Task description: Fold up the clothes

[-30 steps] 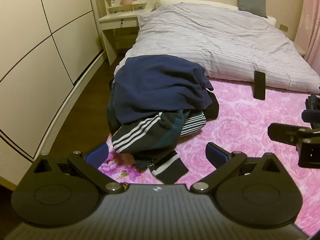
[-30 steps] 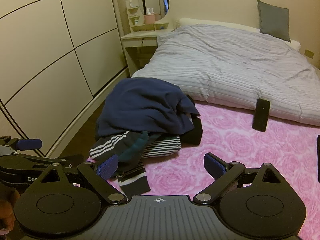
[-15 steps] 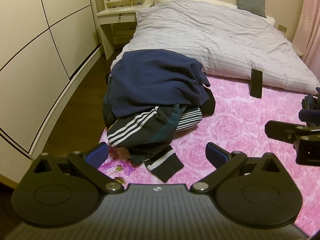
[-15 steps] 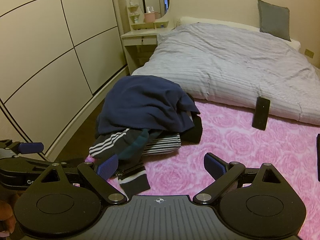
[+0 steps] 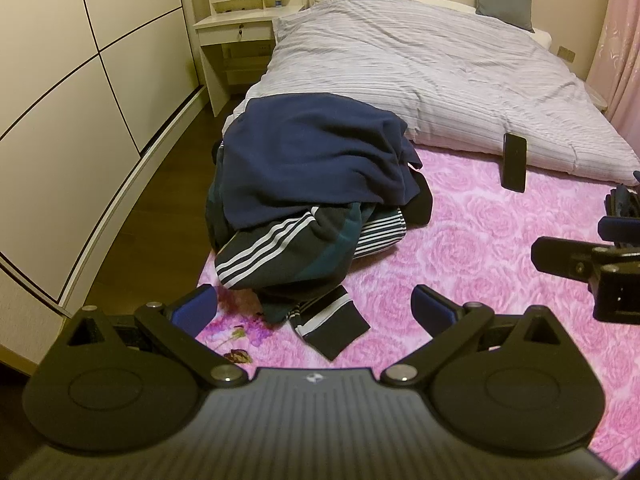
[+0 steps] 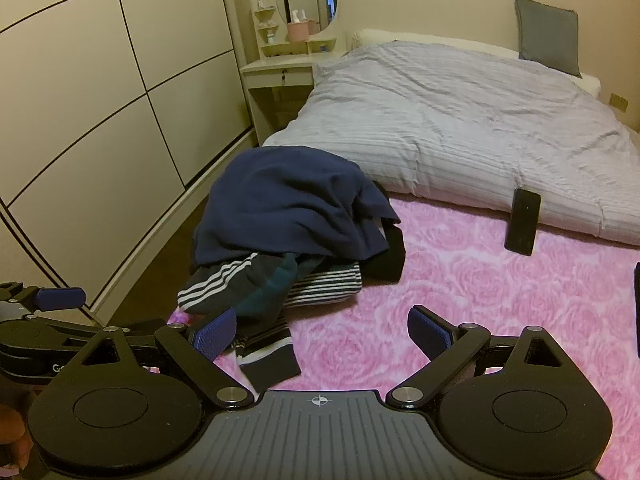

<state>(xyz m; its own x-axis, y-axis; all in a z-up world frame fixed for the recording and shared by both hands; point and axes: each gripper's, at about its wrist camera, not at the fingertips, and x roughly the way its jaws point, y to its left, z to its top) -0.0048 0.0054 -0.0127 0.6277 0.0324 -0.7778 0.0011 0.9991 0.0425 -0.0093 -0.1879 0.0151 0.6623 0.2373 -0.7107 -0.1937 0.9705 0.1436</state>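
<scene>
A heap of clothes lies at the left edge of the pink rose-print sheet (image 5: 500,240). A navy garment (image 5: 316,156) lies on top, also in the right wrist view (image 6: 288,204). Under it is a dark jacket with white stripes (image 5: 272,252), and a striped cuff (image 5: 330,320) sticks out toward me. My left gripper (image 5: 314,306) is open and empty, just short of the cuff. My right gripper (image 6: 322,328) is open and empty, to the right of the heap above the sheet.
A grey striped duvet (image 5: 432,68) covers the far half of the bed. A black phone (image 5: 514,162) leans against the duvet's edge. Cream wardrobe doors (image 5: 80,100) stand at the left beyond a strip of dark floor. A dressing table (image 6: 280,76) stands at the back.
Both grippers have drawn a little closer to the heap of clothes. Both stay open and nothing has been taken hold of.
</scene>
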